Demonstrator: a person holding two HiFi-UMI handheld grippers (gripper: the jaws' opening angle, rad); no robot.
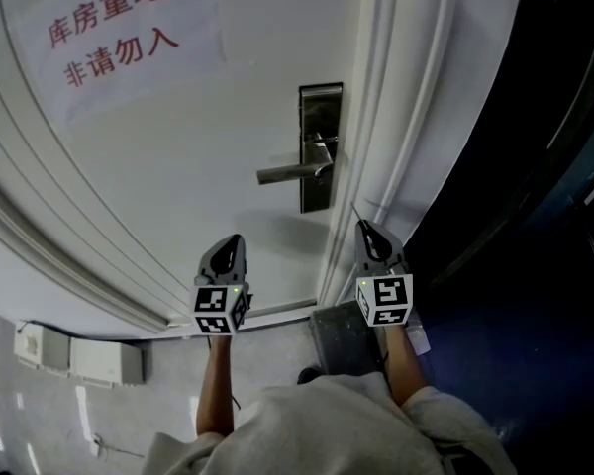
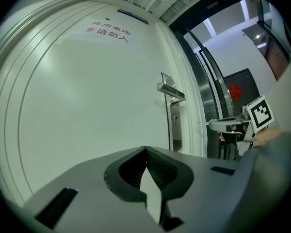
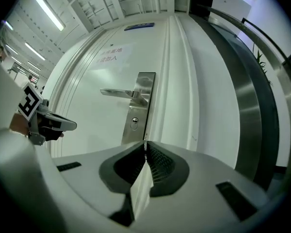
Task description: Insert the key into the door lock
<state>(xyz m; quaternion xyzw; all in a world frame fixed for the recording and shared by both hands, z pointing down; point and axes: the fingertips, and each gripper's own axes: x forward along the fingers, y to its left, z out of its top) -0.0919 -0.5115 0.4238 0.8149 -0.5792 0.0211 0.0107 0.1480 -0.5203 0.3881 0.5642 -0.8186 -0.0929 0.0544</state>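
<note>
A steel lock plate (image 1: 320, 146) with a lever handle (image 1: 292, 173) sits on the white door (image 1: 178, 166). Its keyhole (image 3: 134, 124) is below the handle. My right gripper (image 1: 364, 226) is level in front of the door's edge, below the plate, and is shut on a thin key (image 1: 355, 210) that sticks out past its tip. From the left gripper view this key (image 2: 203, 124) points at the door. My left gripper (image 1: 236, 238) is shut with nothing in it, level before the door panel to the left of the lock. Both stand apart from the door.
A paper sign (image 1: 114, 23) with red characters hangs high on the door. The white door frame (image 1: 386, 117) runs right of the lock, with dark glass and metal framing (image 1: 544, 166) beyond. A white box (image 1: 79, 359) lies on the floor at left, a dark mat (image 1: 342, 339) by the threshold.
</note>
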